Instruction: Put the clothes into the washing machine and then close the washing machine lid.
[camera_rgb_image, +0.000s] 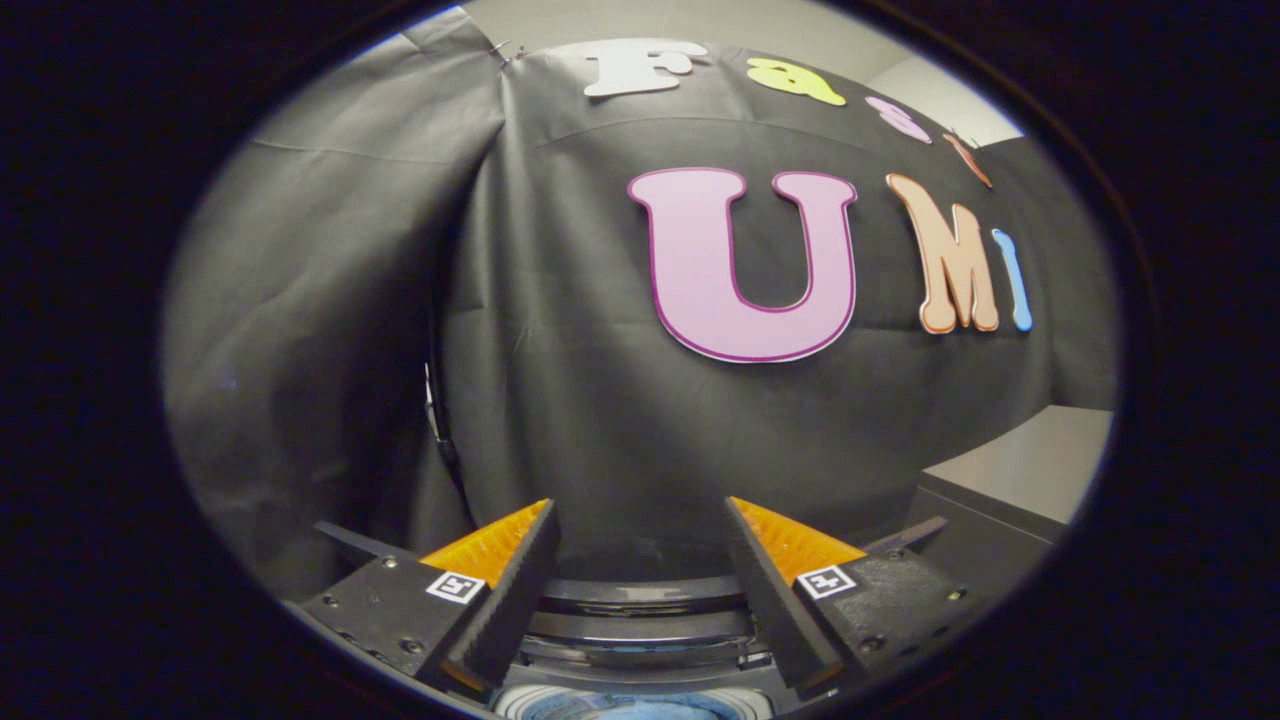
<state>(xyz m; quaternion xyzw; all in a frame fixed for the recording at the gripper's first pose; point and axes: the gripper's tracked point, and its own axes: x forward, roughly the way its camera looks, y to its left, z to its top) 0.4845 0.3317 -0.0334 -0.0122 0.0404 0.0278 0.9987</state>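
The gripper (640, 520) is nearest, with its two fingers (515, 590) spread wide apart and nothing held between them. Low down between the fingers sits the washing machine (640, 625), its dark lid (640, 595) up at the back. Something blue (625, 710) shows inside the drum, maybe the clothes. Beyond the fingers hangs the black cloth wall (560, 380).

A recording booth: black cloth wall (560, 400) hangs directly behind a top-loading washing machine (640, 640), with a pale plain room wall (1030, 465) beside the cloth.
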